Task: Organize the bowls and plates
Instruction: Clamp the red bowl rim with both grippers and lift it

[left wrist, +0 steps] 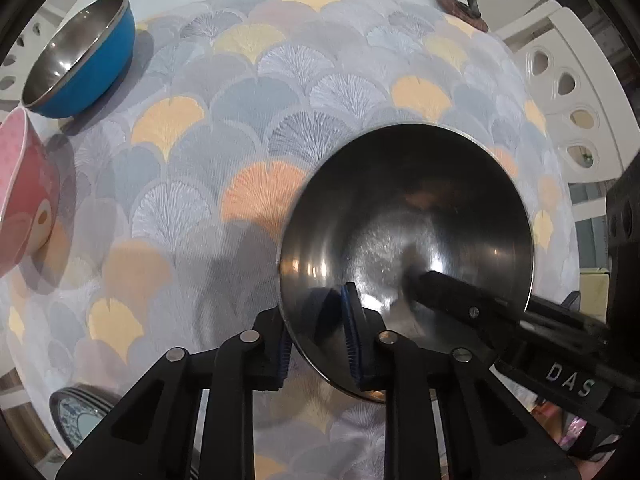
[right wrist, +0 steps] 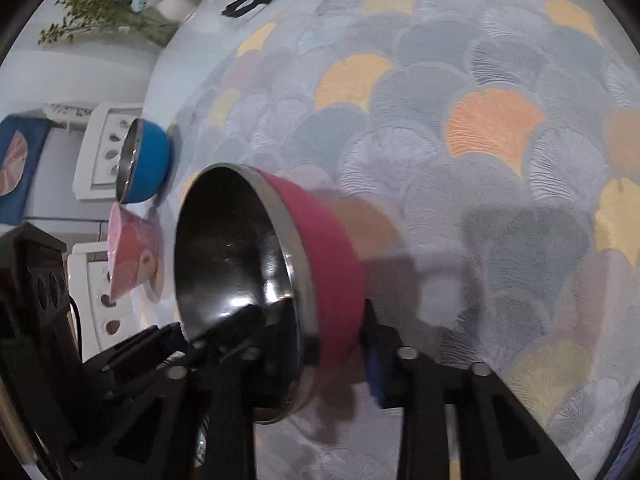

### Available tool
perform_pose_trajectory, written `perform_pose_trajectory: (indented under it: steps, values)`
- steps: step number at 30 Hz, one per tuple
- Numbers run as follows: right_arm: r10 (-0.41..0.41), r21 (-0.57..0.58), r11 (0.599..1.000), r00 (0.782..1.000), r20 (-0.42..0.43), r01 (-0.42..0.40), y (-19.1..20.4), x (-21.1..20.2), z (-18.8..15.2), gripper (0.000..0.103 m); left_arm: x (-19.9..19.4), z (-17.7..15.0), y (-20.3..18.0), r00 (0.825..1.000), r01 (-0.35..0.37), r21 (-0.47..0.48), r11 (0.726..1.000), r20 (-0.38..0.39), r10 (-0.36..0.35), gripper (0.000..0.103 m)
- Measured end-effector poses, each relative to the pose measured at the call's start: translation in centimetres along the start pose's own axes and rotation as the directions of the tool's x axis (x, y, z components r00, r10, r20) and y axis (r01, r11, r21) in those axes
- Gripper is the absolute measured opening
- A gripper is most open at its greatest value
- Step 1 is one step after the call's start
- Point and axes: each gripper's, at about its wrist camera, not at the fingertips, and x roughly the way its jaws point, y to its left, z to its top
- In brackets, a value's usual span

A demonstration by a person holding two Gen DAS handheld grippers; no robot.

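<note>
Fingers of both grippers grasp the red bowl (right wrist: 320, 264) by its rim; blue bowl (left wrist: 80, 60), pink bowl (left wrist: 24, 192) and patterned plate (left wrist: 80, 416) remain unstacked on the table (left wrist: 280, 100).

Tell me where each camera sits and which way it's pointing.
Left wrist: on the left claw, looking down its fingers into the steel bowl it pinches at the rim; the right claw reaches in.
Right wrist: on the right claw, gripping that bowl's pink wall.
Shared: this bowl, blue bowl, pink patterned bowl, tablecloth.

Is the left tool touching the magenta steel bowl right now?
Touching. In the left wrist view, the left tool has its blue pads straddling the magenta steel bowl rim, clamped on the wall.
</note>
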Motion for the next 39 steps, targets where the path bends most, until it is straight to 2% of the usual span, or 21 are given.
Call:
perform_pose_trajectory:
  steps: [7,15,18,26,39]
  values:
    - [-0.042,0.009,0.999,0.999,0.021,0.042,1.2,-0.5,-0.6,0.028,-0.7,0.2,0.5,1.0,0.024,0.043,0.999,0.008,-0.024,0.018]
    - [-0.058,-0.002,0.998,0.998,0.029,0.058,4.1,-0.4,-1.2,0.029,-2.7,-0.2,3.8,0.999,0.043,0.047,0.998,0.014,-0.044,0.018]
    - [-0.068,-0.026,0.997,0.997,0.03,0.069,5.6,-0.4,-1.5,0.029,-3.4,-0.7,4.8,0.998,0.057,0.009,0.998,0.0,-0.057,0.018]
    - [-0.075,-0.076,0.994,0.997,-0.002,0.075,9.7,0.0,-2.0,0.029,-6.2,-0.9,7.2,0.997,0.053,-0.023,0.998,0.054,-0.052,0.018]
    - [-0.067,-0.199,0.978,0.998,-0.008,0.064,18.7,0.6,-0.8,0.03,-10.4,-1.4,14.4,0.994,0.067,-0.174,0.982,0.102,-0.05,0.018]
